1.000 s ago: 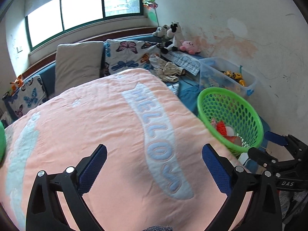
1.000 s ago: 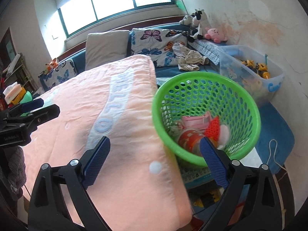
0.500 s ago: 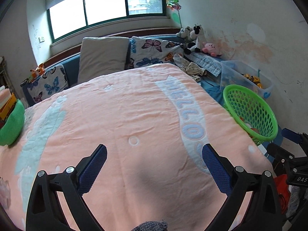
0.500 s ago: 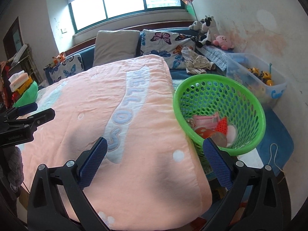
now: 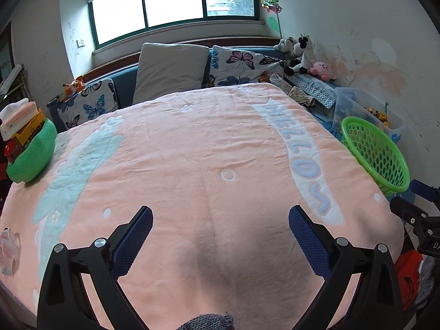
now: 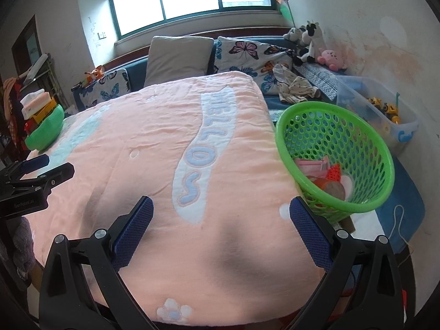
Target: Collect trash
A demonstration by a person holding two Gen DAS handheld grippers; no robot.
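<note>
Pink blanket (image 5: 192, 151) covers the bed, smooth and bare at its centre. Green basket (image 6: 338, 148) stands beside the bed's right edge, tilted, holding trash (image 6: 327, 176): a pink packet, a red net, a round lid. Left gripper (image 5: 220, 236) and right gripper (image 6: 221, 227) both hover over the blanket, jaws spread wide, nothing between them.

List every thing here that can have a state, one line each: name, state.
left gripper: open, empty, over the blanket.
right gripper: open, empty.
green basket: tilted beside the bed, holding trash.
pink blanket: spread flat across the bed.
clear toy bin: lidless, toys inside.
window: looks shut.
</note>
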